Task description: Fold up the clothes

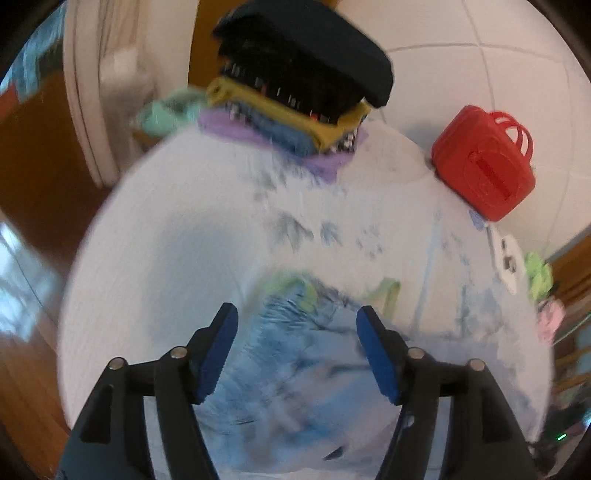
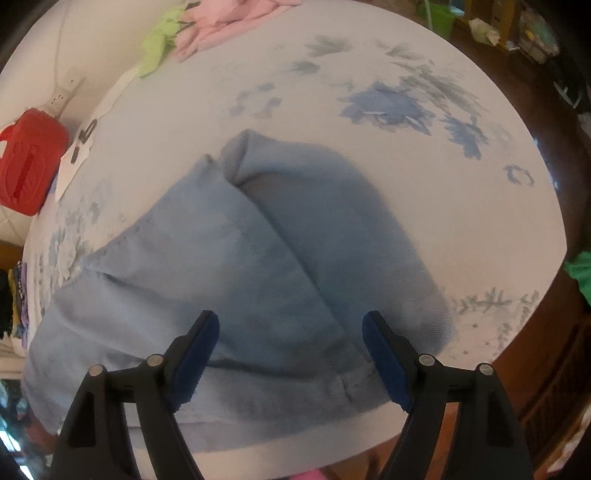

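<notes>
A pair of light blue jeans [image 2: 236,266] lies folded lengthwise on the white floral tablecloth [image 2: 369,92], legs running away from me. My right gripper [image 2: 290,321] is open, hovering over the waist end near the table's front edge. In the left wrist view my left gripper [image 1: 297,314] is open above a blurred blue and white patch of cloth [image 1: 291,369] with green bits; the blur hides what it is. Neither gripper holds anything.
A stack of folded clothes [image 1: 295,92], black on top, sits at the far edge. A red plastic basket [image 1: 484,162] stands at the right by a white power strip [image 1: 508,258]. Pink and green garments [image 2: 207,29] lie at the far left corner.
</notes>
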